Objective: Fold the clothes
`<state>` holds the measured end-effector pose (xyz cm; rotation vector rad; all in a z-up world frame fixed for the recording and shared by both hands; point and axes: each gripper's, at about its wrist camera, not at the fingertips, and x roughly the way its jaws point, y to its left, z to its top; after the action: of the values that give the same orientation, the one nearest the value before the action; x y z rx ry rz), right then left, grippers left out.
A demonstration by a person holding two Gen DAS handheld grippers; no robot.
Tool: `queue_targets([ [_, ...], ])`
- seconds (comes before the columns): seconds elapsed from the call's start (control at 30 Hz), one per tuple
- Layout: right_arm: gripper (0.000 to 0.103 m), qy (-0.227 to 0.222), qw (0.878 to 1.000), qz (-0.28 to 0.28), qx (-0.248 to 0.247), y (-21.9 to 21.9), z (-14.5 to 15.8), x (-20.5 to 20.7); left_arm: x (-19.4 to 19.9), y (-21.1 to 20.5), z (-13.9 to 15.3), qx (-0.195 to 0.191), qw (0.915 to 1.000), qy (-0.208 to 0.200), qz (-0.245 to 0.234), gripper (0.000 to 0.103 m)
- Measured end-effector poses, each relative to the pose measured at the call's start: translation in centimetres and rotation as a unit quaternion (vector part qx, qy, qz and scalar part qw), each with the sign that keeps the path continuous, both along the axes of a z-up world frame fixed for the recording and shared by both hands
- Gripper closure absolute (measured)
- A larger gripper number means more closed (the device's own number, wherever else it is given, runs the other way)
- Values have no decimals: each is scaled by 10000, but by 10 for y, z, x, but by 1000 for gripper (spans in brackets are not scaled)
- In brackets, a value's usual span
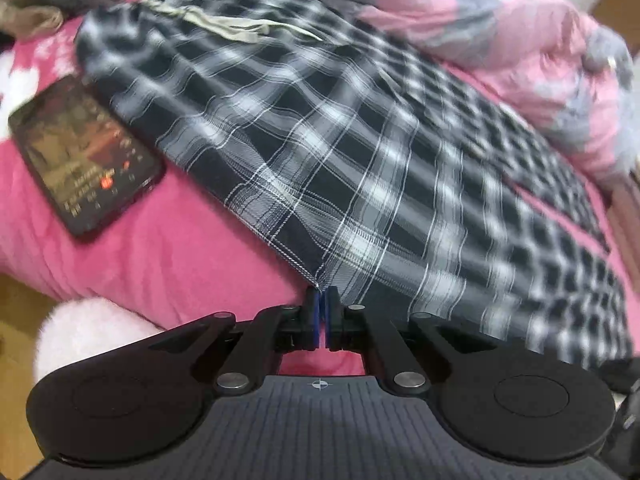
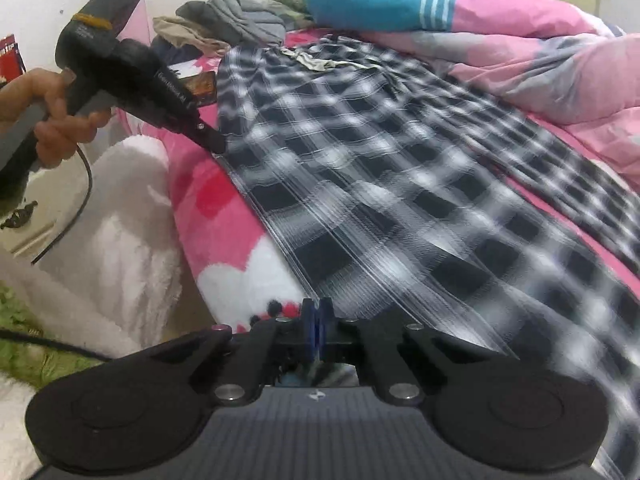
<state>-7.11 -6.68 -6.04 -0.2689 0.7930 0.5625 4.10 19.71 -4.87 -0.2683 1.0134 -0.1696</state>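
a: where's the plaid garment [image 1: 320, 152]?
b: on the pink bed [image 1: 168, 248], phone [image 1: 84, 156] beside it. left tongs [image 1: 321, 292] clamped on its corner; right tongs [image 2: 317, 307] together at its edge.

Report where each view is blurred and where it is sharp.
Left wrist view: plaid garment and phone smeared by motion, left gripper sharp. Right wrist view: plaid streaks most near the right gripper, which stays crisp; fisheye bends edges.

each gripper [image 1: 322, 300] is matte black with blue pads [image 1: 317, 312], silver pivot screws, round discs, a ribbed grey base.
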Motion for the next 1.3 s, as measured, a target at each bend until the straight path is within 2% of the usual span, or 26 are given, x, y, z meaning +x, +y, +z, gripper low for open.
queue_targets([
  [0.1,101,-161,9987,-413,264,-24,12,0,-2,1,9,569,9982,-37,-166,102],
  [0.2,100,-159,9920,-1150,493,-48,7,6,-7,10,20,878,9959,-212,-39,102],
  [0.27,100,109,9853,-1624,514,-60,-7,9,-13,8,29,812,9956,-456,-51,102],
  [0.37,100,482,9775,-1843,906,-74,-13,-8,-26,-24,37,560,9927,-855,-641,101],
  [0.43,100,689,9739,-1956,923,-83,-8,-22,-44,-61,40,592,9806,-1202,-1433,97],
  [0.5,98,699,9654,-2355,874,-102,-3,-33,-63,-105,37,793,9574,-1561,-2297,89],
  [0.53,92,700,9550,-2713,975,-117,0,-39,-72,-125,35,886,9433,-1747,-2680,87],
  [0.57,80,688,9424,-3081,1106,-134,3,-46,-81,-144,32,977,9272,-1930,-3058,86],
  [0.63,72,590,9086,-3860,1480,-174,8,-60,-99,-183,27,1153,8892,-2284,-3793,81],
  [0.67,70,493,8895,-4247,1613,-194,11,-69,-106,-198,22,1179,8748,-2404,-4037,80],
  [0.77,67,318,8252,-5303,1918,-251,15,-97,-122,-237,3,1334,8376,-2607,-4611,78],
  [0.83,64,266,8014,-5616,2039,-277,15,-110,-130,-257,-8,1529,8133,-2772,-4882,78],
  [0.87,56,256,7901,-5756,2092,-288,14,-116,-134,-266,-12,1623,8039,-2844,-4966,78],
  [0.93,53,319,7739,-5950,2146,-302,8,-121,-137,-280,-19,1797,7860,-3026,-5084,78],
  [1.0,51,411,7578,-6115,2239,-313,0,-125,-137,-289,-23,1865,7777,-3109,-5135,78],
  [1.07,46,495,7436,-6223,2396,-323,-8,-127,-135,-301,-27,1894,7739,-3175,-5142,78],
  [1.17,46,613,7302,-6214,2772,-330,-21,-126,-132,-305,-30,1903,7732,-3178,-5147,79],
  [1.23,47,639,7291,-6120,2997,-331,-28,-125,-130,-305,-28,1835,7771,-3147,-5132,84],
  [1.3,55,564,7411,-6026,2905,-329,-27,-123,-127,-305,-26,1731,7846,-3103,-5081,94],
])
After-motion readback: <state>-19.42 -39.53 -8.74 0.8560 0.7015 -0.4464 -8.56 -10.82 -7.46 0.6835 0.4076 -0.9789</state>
